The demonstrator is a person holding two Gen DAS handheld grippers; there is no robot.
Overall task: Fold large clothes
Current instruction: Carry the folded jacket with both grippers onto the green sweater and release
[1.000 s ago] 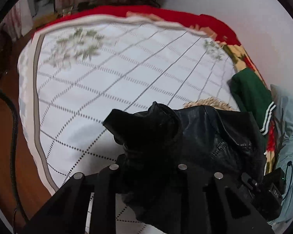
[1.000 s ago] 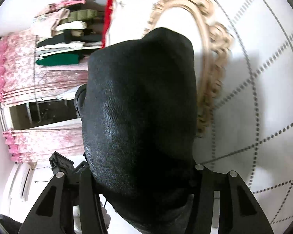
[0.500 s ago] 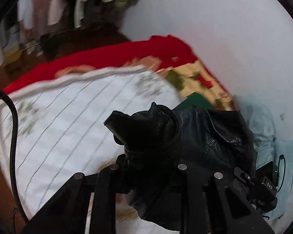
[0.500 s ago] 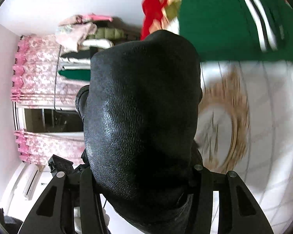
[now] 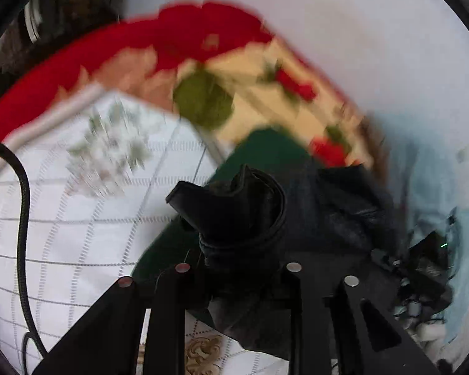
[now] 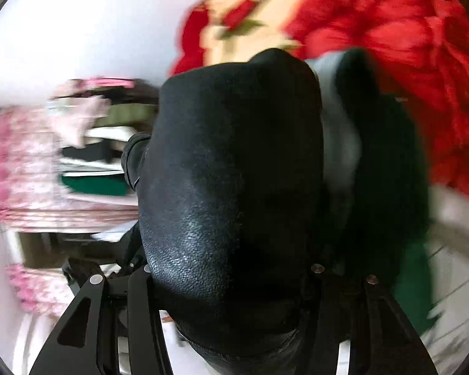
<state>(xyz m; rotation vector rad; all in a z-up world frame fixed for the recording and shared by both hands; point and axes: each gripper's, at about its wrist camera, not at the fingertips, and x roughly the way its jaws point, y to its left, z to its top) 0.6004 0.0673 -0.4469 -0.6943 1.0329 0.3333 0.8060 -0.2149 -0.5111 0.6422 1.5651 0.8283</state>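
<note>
A black leather jacket (image 5: 240,218) is bunched between both grippers and held above the bed. My left gripper (image 5: 234,268) is shut on a gathered fold of it. My right gripper (image 6: 231,272) is shut on another part of the jacket (image 6: 234,187), which fills the middle of the right wrist view. The right gripper's body (image 5: 422,268) shows at the lower right of the left wrist view, behind the jacket. A folded green garment (image 5: 265,153) with white stripes lies on the bed under the jacket; it also shows in the right wrist view (image 6: 412,284).
The bed has a white checked cover (image 5: 78,218) over a red floral blanket (image 5: 203,31). A light blue garment (image 5: 428,168) lies at the right by the white wall. A black cable (image 5: 23,206) hangs at the left. Shelves of folded clothes (image 6: 90,156) stand beyond.
Both grippers have carried the jacket across the bed toward the wall end, over the green garment and red blanket. Both grips on the jacket are unchanged. The view is motion-blurred now.
</note>
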